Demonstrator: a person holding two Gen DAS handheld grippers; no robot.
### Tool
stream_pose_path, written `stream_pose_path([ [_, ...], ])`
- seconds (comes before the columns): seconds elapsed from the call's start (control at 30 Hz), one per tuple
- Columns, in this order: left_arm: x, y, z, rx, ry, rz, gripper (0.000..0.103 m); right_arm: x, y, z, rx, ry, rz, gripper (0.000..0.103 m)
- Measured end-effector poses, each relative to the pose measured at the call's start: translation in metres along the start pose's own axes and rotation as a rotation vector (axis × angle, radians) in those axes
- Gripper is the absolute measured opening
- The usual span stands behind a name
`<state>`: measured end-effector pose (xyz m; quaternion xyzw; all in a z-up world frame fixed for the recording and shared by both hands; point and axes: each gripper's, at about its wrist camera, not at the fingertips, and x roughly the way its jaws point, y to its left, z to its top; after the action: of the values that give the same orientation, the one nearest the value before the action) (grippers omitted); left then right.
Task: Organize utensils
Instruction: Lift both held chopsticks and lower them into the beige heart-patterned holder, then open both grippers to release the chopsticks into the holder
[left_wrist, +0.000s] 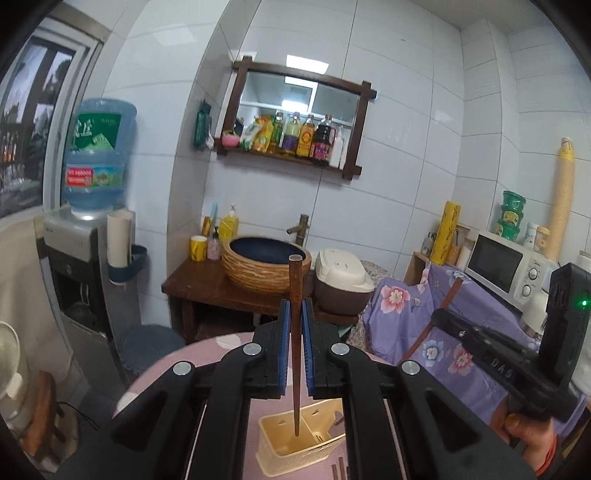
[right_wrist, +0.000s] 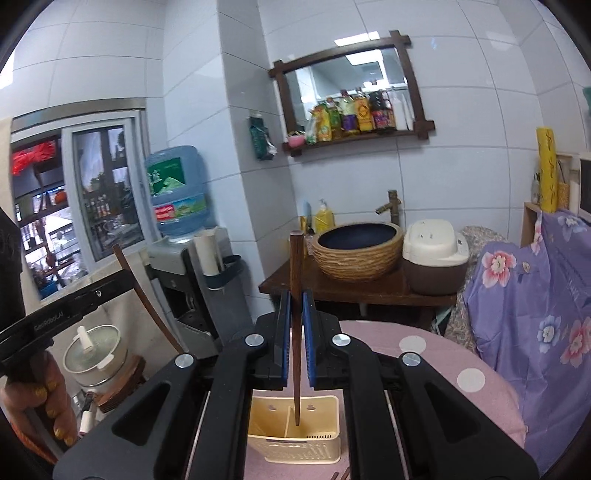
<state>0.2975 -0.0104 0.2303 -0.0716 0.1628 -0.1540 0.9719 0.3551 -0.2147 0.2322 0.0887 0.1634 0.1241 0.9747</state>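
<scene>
The left gripper (left_wrist: 294, 325) jaws pinch one upright chopstick (left_wrist: 295, 332). The right gripper (right_wrist: 294, 325) jaws pinch another chopstick (right_wrist: 295, 332), both above the holder (right_wrist: 295, 443) on the pink surface (right_wrist: 424, 369).

Colours and patterns at the bench

Dark brown chopstick (left_wrist: 295, 332) between blue pads (left_wrist: 284, 347); cream utensil holder (left_wrist: 280, 443); pink bench cloth (right_wrist: 443, 354), white dots; purple floral cover (right_wrist: 535, 314) at right.

Both hand-held grippers aim slightly downward, left gripper (left_wrist: 294, 306) and right gripper (right_wrist: 294, 299), blue-padded fingers (left_wrist: 284, 325) pinched nearly together.
</scene>
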Motion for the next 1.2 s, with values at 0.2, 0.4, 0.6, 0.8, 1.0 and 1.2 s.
stream_pose_path([
  [0.2,0.048,0.0,-0.05,0.012,0.078,0.036,0.008,0.041,-0.011,-0.052,0.022,0.099,-0.022,0.007],
  [0.4,0.073,0.016,-0.086,-0.018,0.166,0.045,0.008,0.059,-0.02,-0.087,0.047,0.166,-0.029,0.007],
  [0.6,0.084,0.031,-0.105,-0.062,0.217,0.052,0.008,0.063,-0.025,-0.1,0.068,0.169,-0.047,0.008],
  [0.8,0.08,0.024,-0.104,-0.041,0.222,0.049,0.009,0.058,-0.022,-0.103,0.053,0.137,-0.066,0.026],
  [1.0,0.056,0.025,-0.112,-0.034,0.181,0.058,0.059,0.028,-0.02,-0.116,0.007,0.081,-0.125,0.063],
  [1.2,0.02,0.029,-0.157,0.009,0.239,0.08,0.08,0.005,-0.031,-0.171,-0.058,0.184,-0.229,0.087],
])
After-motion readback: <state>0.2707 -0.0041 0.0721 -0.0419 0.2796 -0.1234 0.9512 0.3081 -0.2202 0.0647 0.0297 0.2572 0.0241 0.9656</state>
